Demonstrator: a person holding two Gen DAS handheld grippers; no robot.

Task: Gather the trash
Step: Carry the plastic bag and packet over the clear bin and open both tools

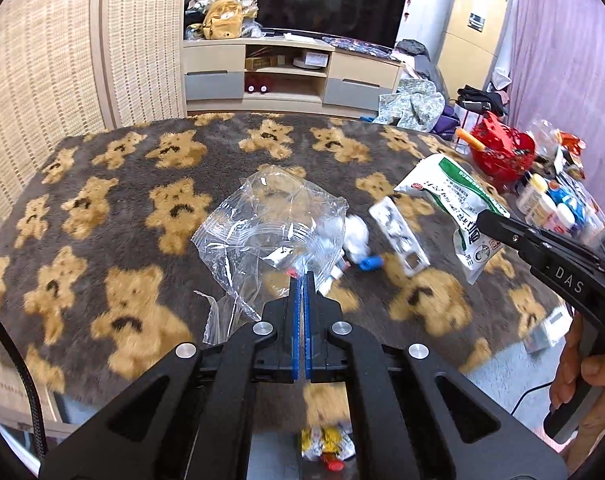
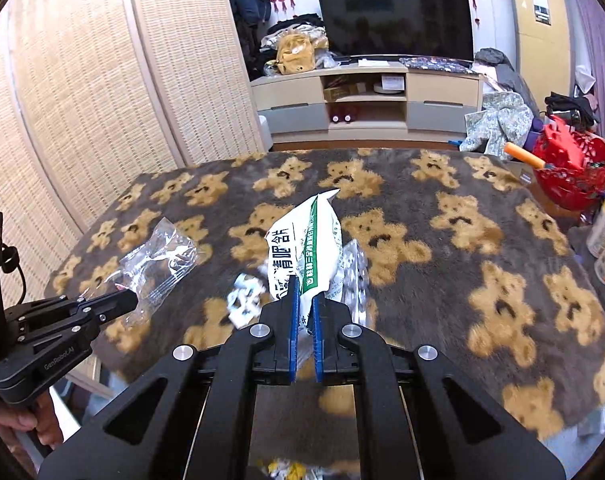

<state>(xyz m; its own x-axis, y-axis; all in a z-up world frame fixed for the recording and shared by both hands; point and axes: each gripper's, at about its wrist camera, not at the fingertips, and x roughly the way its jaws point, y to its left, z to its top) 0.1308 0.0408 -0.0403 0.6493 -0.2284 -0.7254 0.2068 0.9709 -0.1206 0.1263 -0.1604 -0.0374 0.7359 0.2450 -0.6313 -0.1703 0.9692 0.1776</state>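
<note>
The left gripper (image 1: 304,276) is pinched onto a corner of a crumpled clear zip bag (image 1: 262,220), its blue pads pressed together with the plastic between them; the bag is lifted off the bear-print blanket (image 1: 142,200) that covers the desk. In the right wrist view the same gripper (image 2: 132,300) shows at 9 o'clock, with the clear bag (image 2: 158,264) hanging from its tip.

Just beyond the bag, toward 3 o'clock of it in the left wrist view, lie a crumpled white wad (image 1: 356,240) with a small blue cap (image 1: 370,264) beside it, then an emptied silver blister pack (image 1: 400,236) lying flat on the blanket.

The right gripper (image 2: 306,300) is clamped on the lower edge of a white and green printed pouch (image 2: 306,248), which stands up from its pads, raised above the blanket. In the left wrist view this gripper (image 1: 482,216) enters from 3 o'clock, gripping the pouch (image 1: 450,200).

At 2 o'clock, at the desk's far right edge, sits a red perforated basket (image 1: 502,152) with an orange stick poking out, and a cluster of small bottles (image 1: 550,204) stands near it. More wrappers (image 1: 326,444) lie below the desk edge at 6 o'clock.
</note>
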